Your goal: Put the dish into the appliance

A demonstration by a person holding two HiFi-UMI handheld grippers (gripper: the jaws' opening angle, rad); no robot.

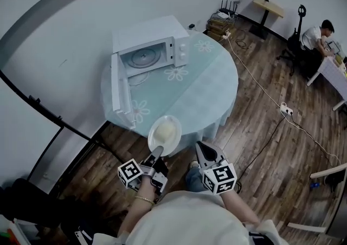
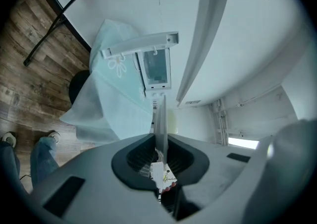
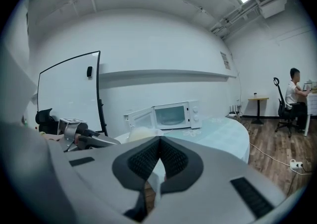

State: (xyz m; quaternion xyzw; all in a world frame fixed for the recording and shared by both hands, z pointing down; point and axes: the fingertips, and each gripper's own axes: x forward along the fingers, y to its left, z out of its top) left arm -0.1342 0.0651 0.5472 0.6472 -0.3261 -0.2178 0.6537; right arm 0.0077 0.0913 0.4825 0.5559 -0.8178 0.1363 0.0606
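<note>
A white plate [image 1: 165, 134] with pale yellow food hangs over the near edge of the round table [image 1: 206, 84], and my left gripper [image 1: 158, 151] is shut on its near rim. In the left gripper view the plate [image 2: 161, 119] shows edge-on between the jaws of the left gripper [image 2: 161, 141]. The white microwave [image 1: 154, 49] stands at the table's far left with its door [image 1: 118, 89] swung open and the glass turntable showing. My right gripper [image 1: 201, 149] is shut and empty, just right of the plate. In the right gripper view the right gripper [image 3: 159, 141] points toward the microwave [image 3: 171, 115].
A pale blue flowered cloth covers the table. Cables and a power strip [image 1: 286, 110] lie on the wooden floor at the right. A person [image 1: 317, 37] sits at a desk at the far right. A small side table [image 1: 267, 6] stands by the back wall.
</note>
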